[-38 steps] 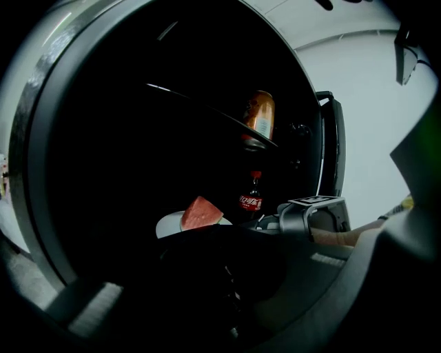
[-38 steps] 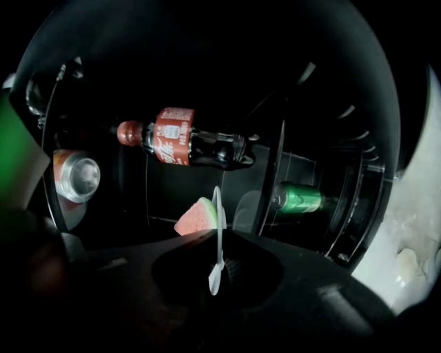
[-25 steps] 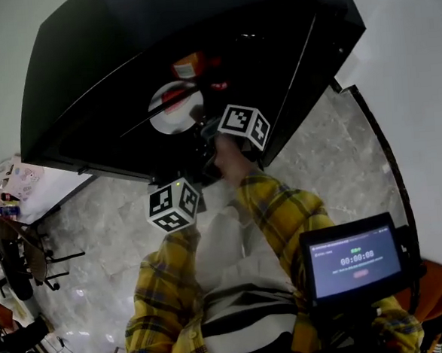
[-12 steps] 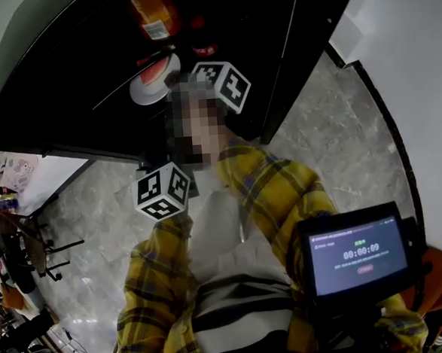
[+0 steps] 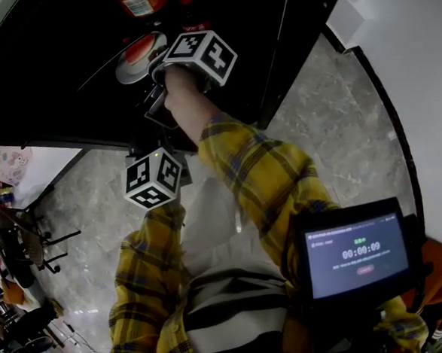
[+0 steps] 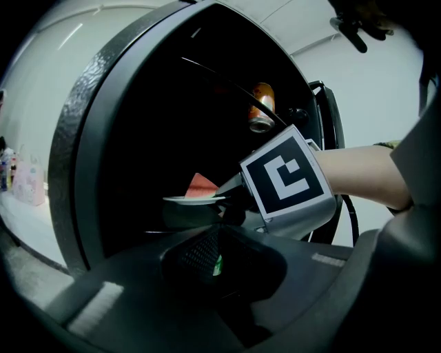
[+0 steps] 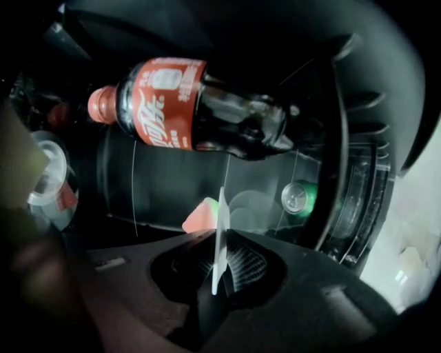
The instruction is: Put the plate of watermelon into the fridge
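Rim hold suits this stiff, slick plate [image 7: 220,207], kept level for loose watermelon [image 7: 198,215]; your right gripper [image 7: 219,267] pinches it, jaws just loosening; left gripper [image 6: 215,255] closed, empty

The fridge [image 5: 49,86] is glossy black, with a rough, speckled grey edge. The floor [image 5: 331,126], at three o'clock in the head view, is polished veined stone. The plate [image 6: 193,200] looks smooth, white and glazed. At one o'clock from it hangs a shiny metal can [image 6: 262,110]. The bottle [image 7: 200,110] is clear glossy plastic with a slick red label. The sleeve [image 5: 259,177] is soft checked cloth. The left gripper [image 6: 217,258] is matt dark plastic with mesh-textured pads.
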`<state>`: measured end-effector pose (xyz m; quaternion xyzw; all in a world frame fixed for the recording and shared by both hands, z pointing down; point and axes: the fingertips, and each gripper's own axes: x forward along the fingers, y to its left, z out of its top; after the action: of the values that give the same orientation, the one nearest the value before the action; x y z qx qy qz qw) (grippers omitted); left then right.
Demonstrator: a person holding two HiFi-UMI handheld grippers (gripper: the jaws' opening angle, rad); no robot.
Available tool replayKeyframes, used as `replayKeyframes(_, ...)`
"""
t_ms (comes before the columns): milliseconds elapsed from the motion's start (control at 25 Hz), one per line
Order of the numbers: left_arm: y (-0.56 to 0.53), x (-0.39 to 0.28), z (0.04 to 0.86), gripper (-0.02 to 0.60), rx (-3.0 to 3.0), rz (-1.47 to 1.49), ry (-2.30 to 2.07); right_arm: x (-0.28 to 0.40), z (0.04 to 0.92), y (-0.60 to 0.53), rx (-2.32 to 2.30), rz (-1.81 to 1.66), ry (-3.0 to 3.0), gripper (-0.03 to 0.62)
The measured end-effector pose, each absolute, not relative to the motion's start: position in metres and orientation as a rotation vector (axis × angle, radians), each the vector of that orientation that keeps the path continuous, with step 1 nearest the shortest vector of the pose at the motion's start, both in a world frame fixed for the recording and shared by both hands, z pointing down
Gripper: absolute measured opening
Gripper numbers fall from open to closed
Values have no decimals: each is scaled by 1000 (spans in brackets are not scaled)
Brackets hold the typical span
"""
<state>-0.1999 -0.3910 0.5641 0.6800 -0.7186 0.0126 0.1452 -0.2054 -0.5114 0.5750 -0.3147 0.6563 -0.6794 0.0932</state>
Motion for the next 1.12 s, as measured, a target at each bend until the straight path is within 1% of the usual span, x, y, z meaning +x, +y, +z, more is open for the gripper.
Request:
replayKeyframes(400, -385, -188, 574, 2, 1953, 41, -2030, -204, 558, -508, -708, -2013, 1866, 59)
replayKeyframes(520, -388, -187, 574, 2, 1956, 35, -2020, -207, 552, -509, -676, -2016, 1862, 94)
replayKeyframes(680, -388, -186, 575, 2, 1935, 22, -2020, -201, 552, -505, -728, -2058, 1815, 167)
replayKeyframes(1000, -385, -192, 579, 3, 1914, 73, -2004, -194, 561, -497, -950, -2046, 2014, 220)
replayKeyframes(1120, -385, -192, 576, 3, 1919, 104, -1999, -191, 557, -493, -1045, -1955, 2220, 272)
